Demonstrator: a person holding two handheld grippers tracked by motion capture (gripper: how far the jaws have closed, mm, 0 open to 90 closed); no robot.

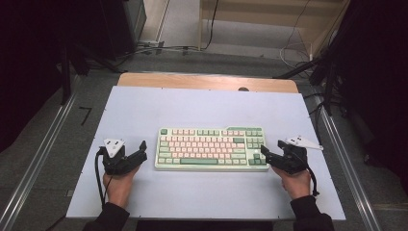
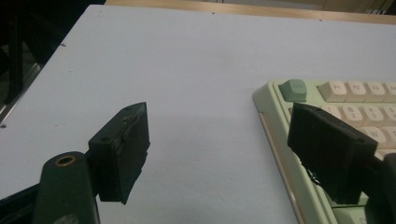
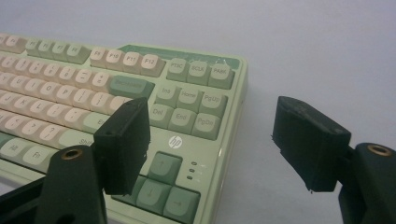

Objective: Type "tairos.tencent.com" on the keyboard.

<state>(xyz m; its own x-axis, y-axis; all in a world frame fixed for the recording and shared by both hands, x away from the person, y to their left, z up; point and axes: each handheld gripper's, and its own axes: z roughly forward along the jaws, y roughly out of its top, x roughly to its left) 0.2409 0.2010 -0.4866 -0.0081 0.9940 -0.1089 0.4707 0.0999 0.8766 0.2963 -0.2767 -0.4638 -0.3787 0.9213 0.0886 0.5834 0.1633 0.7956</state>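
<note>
- The left gripper [image 1: 139, 153] sits at the keyboard's left end, low over the surface [image 1: 202, 192], held by a hand [image 1: 119, 185].
- Its jaws stand wide apart, holding nothing; in the left gripper view [image 2: 219, 154], one jaw is over bare surface, the other over the keyboard's [image 2: 327, 116] left edge.
- The keyboard [image 1: 211, 148] lies flat mid-surface, between both grippers.
- The right gripper [image 1: 266, 155] sits at the keyboard's right end.
- Its jaws are also apart and empty; in the right gripper view [image 3: 215, 144], one is over the keys [image 3: 187, 112], the other over bare surface.
</note>
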